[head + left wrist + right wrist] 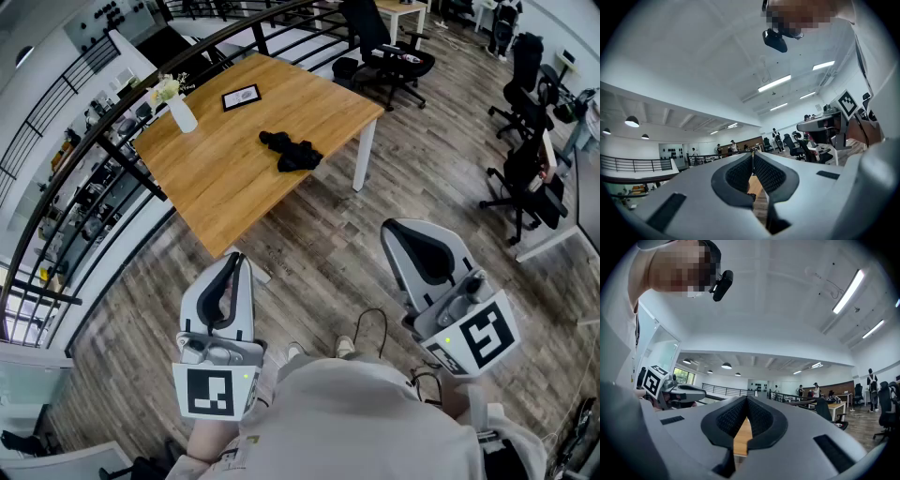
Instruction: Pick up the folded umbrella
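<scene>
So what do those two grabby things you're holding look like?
The left gripper and right gripper are pale grey plastic shells, shaped like chunky beaks, with black bumpy pads lining the jaws. Each has a white marker cube at the back with black square patterns and a tiny green light. A thin black cable loops between them. The person's top is light beige.
</scene>
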Motion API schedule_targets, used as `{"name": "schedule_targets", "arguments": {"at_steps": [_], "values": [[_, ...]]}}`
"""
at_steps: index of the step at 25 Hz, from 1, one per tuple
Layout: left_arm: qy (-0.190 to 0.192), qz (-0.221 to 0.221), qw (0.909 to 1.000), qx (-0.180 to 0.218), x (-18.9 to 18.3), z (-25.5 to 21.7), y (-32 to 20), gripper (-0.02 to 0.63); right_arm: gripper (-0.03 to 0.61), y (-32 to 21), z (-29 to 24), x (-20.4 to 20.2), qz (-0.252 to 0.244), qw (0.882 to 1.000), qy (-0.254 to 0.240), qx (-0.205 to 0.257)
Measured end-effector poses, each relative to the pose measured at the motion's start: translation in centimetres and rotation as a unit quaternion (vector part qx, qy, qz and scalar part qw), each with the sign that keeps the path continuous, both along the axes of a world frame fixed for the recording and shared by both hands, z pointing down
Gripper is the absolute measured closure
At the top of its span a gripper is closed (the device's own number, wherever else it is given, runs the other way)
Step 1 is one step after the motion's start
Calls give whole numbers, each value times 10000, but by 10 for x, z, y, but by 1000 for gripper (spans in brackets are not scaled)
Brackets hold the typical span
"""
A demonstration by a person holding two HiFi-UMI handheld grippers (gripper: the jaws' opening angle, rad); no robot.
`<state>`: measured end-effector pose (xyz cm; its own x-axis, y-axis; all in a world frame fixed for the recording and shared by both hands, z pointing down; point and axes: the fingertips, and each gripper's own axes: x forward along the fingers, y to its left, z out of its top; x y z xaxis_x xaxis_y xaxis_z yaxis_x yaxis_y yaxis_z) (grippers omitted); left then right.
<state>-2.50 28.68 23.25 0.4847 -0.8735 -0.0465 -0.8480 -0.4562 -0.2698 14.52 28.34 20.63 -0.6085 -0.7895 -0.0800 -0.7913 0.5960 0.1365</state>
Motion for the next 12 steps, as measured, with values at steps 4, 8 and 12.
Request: {"name": "schedule_targets", "arguments": {"at_steps": [4,8,12], "values": [[-47,-40,9999,105,-5,-9,-1,586,551,-6,-7,-2,-11,10000,-91,13],[40,-16,10000,20,2,-9,-8,586,551,-14,-5,5,-43,9999,-95,-7],[51,19,9999,106,5,-9,-14,588,551,-18,-1,5,-306,9995,-81,-17]]}}
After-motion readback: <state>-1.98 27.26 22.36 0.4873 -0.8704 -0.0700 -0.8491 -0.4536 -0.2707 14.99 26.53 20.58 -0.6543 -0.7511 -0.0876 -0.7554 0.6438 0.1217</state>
